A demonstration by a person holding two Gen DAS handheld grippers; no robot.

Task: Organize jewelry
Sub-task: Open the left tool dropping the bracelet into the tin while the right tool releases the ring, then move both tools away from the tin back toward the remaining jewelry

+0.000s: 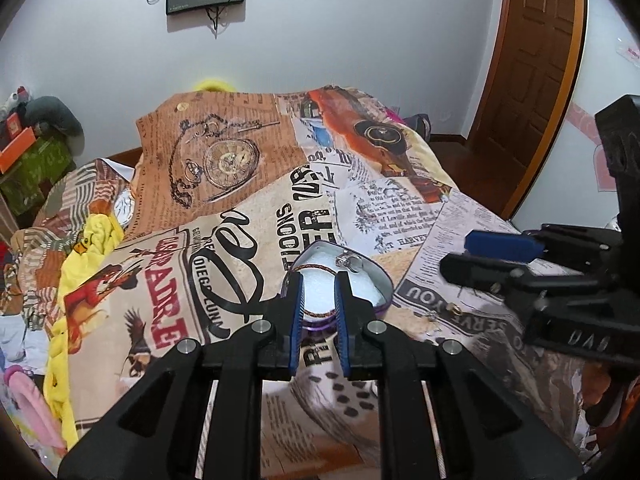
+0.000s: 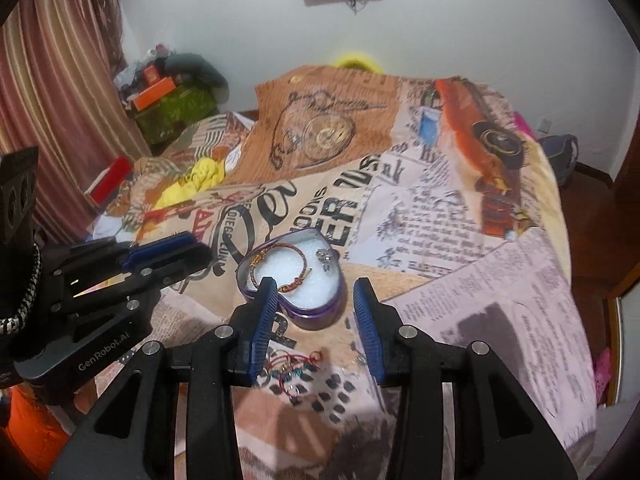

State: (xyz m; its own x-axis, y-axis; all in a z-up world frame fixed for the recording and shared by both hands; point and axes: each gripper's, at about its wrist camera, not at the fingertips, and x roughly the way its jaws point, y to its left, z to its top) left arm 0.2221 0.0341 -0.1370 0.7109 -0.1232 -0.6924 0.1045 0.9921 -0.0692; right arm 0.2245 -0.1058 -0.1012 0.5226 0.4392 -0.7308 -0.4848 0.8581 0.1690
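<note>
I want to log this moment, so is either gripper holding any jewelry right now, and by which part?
Nothing is held. The left gripper and right gripper both have empty, parted jaws above the heart-shaped tin, where the braided bracelet lies.

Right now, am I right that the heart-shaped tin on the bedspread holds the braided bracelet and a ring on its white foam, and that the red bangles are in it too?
Not quite: the red bangles lie on the bedspread in front of the heart-shaped tin, not in it. The braided bracelet and ring do rest on its white foam, as the right wrist view shows.
</note>
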